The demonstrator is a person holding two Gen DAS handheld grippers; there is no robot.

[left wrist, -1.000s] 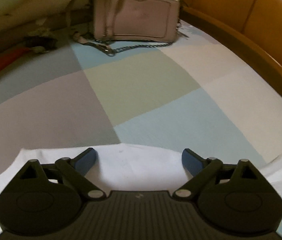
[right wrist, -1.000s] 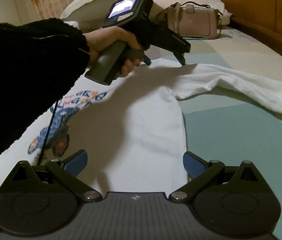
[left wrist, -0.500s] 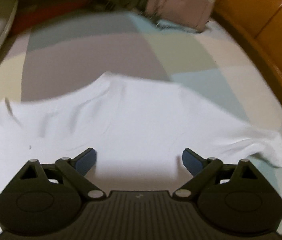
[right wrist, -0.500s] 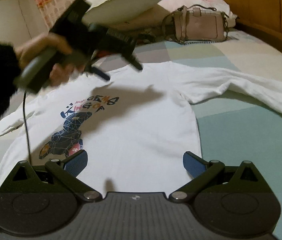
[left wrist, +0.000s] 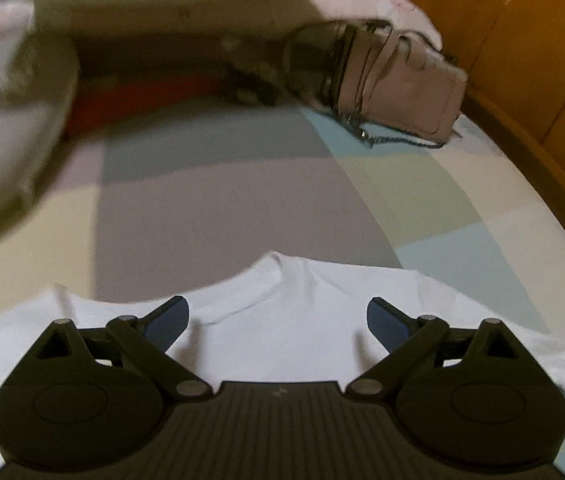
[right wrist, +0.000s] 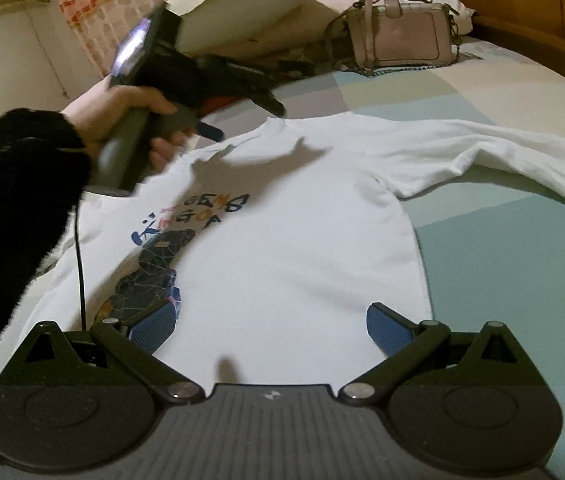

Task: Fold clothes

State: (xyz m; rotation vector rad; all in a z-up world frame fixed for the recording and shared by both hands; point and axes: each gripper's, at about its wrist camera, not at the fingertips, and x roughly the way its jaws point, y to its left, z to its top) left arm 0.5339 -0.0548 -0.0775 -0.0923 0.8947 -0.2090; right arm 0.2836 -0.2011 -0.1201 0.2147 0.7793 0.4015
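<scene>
A white long-sleeved shirt (right wrist: pixel 282 240) lies flat on the bed (right wrist: pixel 502 280); both grippers, left (left wrist: pixel 278 320) and right (right wrist: pixel 270 326), hover with jaws wide and empty, risking a grab that bunches both layers.

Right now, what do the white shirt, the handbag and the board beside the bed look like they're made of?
Shirt: soft knit, probably cotton, matte; it lies limp with soft creases and carries a printed picture.
Handbag: smooth pinkish leather or imitation, I can't tell which; stiff boxy sides, a metal chain below.
Board: wood or veneer, glossy orange-brown, with panel seams and highlights.
</scene>
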